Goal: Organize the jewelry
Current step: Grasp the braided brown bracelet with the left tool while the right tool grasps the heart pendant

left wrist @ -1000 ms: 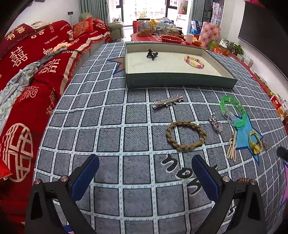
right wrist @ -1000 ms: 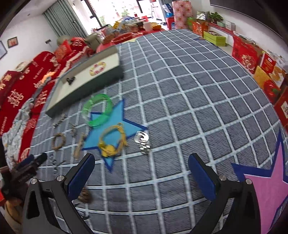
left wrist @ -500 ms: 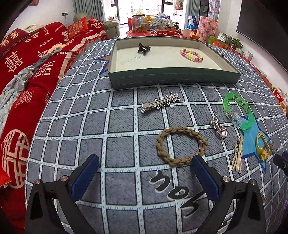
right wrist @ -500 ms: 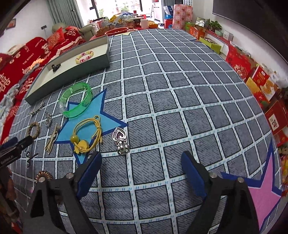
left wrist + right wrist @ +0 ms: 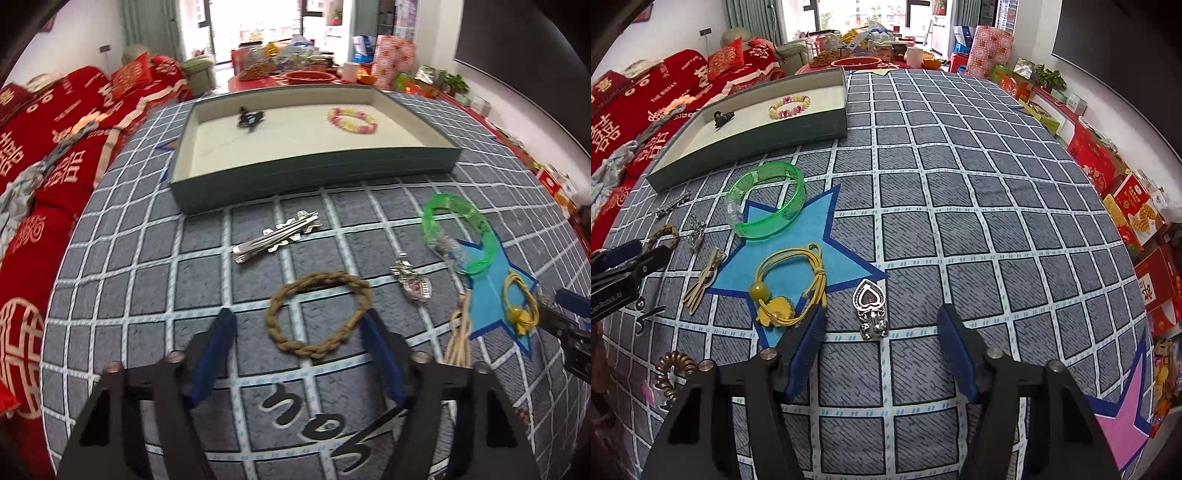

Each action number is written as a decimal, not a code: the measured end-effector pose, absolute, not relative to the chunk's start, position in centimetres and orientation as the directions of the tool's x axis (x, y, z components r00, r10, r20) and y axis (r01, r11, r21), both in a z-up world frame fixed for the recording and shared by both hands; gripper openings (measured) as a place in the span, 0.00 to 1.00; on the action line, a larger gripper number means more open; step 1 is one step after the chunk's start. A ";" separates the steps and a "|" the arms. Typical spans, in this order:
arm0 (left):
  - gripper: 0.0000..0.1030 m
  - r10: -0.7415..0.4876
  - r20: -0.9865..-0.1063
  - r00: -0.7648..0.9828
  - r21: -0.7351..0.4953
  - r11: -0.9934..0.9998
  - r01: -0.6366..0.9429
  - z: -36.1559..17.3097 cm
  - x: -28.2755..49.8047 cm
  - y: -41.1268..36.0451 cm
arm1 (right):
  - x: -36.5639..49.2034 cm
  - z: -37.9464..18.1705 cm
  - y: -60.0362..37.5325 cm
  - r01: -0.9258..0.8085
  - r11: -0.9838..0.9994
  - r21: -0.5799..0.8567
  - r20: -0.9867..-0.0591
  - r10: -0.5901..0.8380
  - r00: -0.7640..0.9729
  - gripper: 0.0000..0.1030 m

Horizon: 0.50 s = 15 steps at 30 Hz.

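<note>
My left gripper point(image 5: 299, 317) is open, its blue fingers either side of the near half of a brown braided bracelet point(image 5: 284, 299) on the checked cloth. My right gripper point(image 5: 881, 314) is open around a silver heart pendant point(image 5: 870, 297). A green tray point(image 5: 317, 181) at the back holds a black clip point(image 5: 250, 118) and a pink bead bracelet point(image 5: 352, 120). Loose on the cloth lie a silver hair clip point(image 5: 277, 240), a green bangle point(image 5: 480, 221), a small silver charm point(image 5: 413, 284), a yellow cord hair tie point(image 5: 790, 280) and beige pins point(image 5: 460, 332).
A red sofa point(image 5: 40, 140) runs along the table's left side. A cluttered table point(image 5: 288, 70) stands behind the tray. Red boxes point(image 5: 1126, 199) line the floor on the right. A coiled brown hair tie point(image 5: 674, 369) lies near the front left edge in the right wrist view.
Both grippers have moved forward and lower. The left one now straddles the braided bracelet, the right one the heart pendant. Both jaws have narrowed but stay open.
</note>
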<state>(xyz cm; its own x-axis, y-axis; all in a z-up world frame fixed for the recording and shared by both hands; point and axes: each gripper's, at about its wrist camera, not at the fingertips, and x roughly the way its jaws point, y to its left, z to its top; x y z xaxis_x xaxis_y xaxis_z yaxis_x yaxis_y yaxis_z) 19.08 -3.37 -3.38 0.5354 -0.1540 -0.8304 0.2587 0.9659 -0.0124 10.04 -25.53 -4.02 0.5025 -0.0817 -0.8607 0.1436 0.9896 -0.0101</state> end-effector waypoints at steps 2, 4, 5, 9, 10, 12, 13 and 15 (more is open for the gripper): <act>0.54 -0.176 -0.826 0.536 -0.017 0.957 0.288 -3.2 18.8 -3.9 | 10.1 -3.9 -25.4 0.139 0.990 -0.011 -0.861 -0.080 0.503 0.52; 0.36 -0.193 -0.823 0.534 -0.019 0.949 0.314 -3.1 18.6 -4.3 | 10.0 -3.8 -25.3 0.142 0.990 -0.007 -0.860 -0.079 0.504 0.42; 0.24 -0.196 -0.823 0.533 -0.019 0.947 0.320 -3.1 18.6 -4.4 | 10.0 -3.8 -25.3 0.143 0.990 -0.006 -0.860 -0.078 0.504 0.40; 0.23 -0.240 -0.824 0.514 -0.072 0.943 0.324 -2.9 18.7 -4.1 | 9.8 -3.7 -25.5 0.155 0.988 0.005 -0.858 -0.075 0.508 0.16; 0.23 -0.255 -0.823 0.508 -0.096 0.943 0.317 -2.9 18.7 -3.8 | 9.7 -3.7 -25.6 0.160 0.987 0.016 -0.857 -0.069 0.510 0.16; 0.23 -0.271 -0.821 0.503 -0.127 0.945 0.303 -2.7 18.7 -3.4 | 9.5 -3.6 -26.0 0.167 0.985 0.040 -0.857 -0.052 0.512 0.16; 0.23 -0.279 -0.817 0.504 -0.140 0.945 0.296 -2.5 18.7 -3.1 | 9.4 -3.5 -26.2 0.168 0.984 0.060 -0.856 -0.036 0.516 0.16; 0.23 -0.288 -0.810 0.511 -0.150 0.944 0.294 -2.0 18.5 -2.8 | 9.1 -3.3 -26.6 0.169 0.981 0.090 -0.851 -0.013 0.525 0.16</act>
<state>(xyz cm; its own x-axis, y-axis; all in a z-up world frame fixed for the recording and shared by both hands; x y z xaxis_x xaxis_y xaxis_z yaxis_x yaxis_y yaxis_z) 18.48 -2.81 -2.01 0.5115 -0.2879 -0.8096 0.2940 0.9440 -0.1500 9.09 -26.57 -3.32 0.5250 -0.0126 -0.8510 0.1693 0.9815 0.0899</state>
